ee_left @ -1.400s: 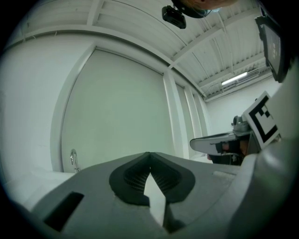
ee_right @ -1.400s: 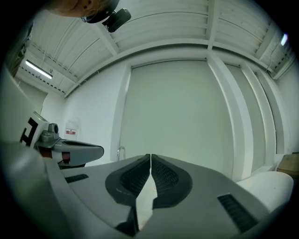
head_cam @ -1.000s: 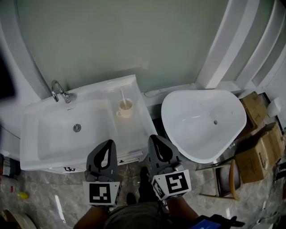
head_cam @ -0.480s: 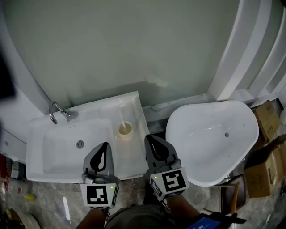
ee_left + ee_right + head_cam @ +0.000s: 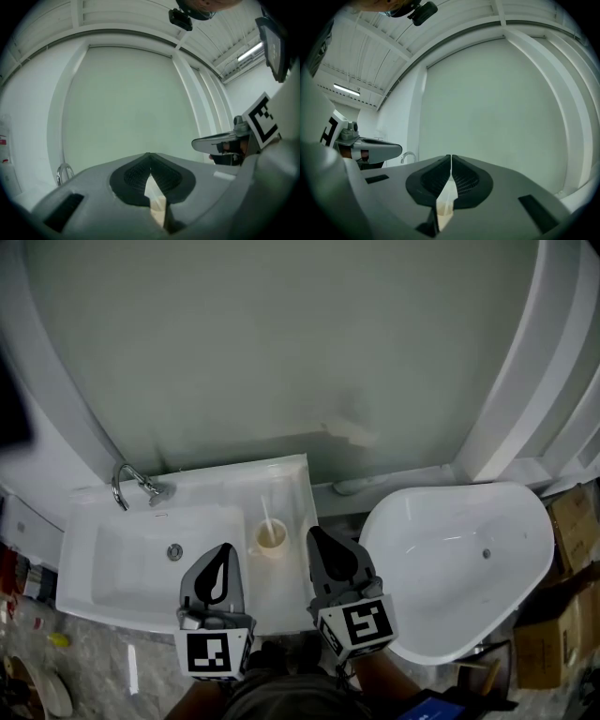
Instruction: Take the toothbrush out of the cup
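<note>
Washbasin (image 5: 105, 563): only head view shows toothbrush (image 5: 266, 511) in cup (image 5: 271, 538).

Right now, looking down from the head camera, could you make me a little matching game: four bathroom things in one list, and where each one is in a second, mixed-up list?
Things:
1. faucet
2. cup
3. toothbrush
4. white tub

Places:
A. standing in the cup
B. beside the washbasin, to its right
C. at the washbasin's back left corner
D. on the washbasin's flat right-hand ledge

Pairs: 1-C, 2-D, 3-A, 4-B.
</note>
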Demonstrator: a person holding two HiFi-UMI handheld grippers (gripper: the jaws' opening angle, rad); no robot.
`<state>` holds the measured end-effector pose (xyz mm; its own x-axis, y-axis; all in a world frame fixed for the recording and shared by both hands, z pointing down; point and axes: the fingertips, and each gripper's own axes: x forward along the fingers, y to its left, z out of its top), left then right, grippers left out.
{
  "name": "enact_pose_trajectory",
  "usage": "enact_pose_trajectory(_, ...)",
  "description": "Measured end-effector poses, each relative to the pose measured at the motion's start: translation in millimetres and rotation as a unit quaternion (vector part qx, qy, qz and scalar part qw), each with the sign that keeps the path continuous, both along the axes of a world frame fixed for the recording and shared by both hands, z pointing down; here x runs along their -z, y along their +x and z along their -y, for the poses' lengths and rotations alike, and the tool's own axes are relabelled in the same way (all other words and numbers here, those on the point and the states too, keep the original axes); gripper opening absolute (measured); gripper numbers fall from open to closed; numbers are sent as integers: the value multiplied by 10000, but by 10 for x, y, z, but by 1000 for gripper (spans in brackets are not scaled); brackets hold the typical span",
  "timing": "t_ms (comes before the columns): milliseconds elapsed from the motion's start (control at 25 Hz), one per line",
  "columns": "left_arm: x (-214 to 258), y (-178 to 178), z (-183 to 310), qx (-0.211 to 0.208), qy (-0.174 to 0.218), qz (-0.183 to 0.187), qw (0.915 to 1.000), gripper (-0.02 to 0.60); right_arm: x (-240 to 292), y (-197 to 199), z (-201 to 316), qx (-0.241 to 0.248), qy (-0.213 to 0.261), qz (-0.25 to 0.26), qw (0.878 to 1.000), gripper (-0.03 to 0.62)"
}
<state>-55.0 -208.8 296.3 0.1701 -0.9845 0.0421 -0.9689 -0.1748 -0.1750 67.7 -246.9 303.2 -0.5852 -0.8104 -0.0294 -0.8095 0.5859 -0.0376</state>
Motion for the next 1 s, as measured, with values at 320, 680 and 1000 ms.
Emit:
enact_pose_trajectory(320,-178,-321,261,244,-175,-204,9993,12,-217,-326,294,203,-196,-231,9993,15)
enact_pose_trajectory(680,-508,-568,729,132,-604,-399,9973,11,-673,-680,655,299,-677,-645,9952,15)
enact_pose_trajectory(1000,-953,-716,1055,72,-1104,-547,9924,11,-1144,-908,907,333,-1173,-869,9887,16)
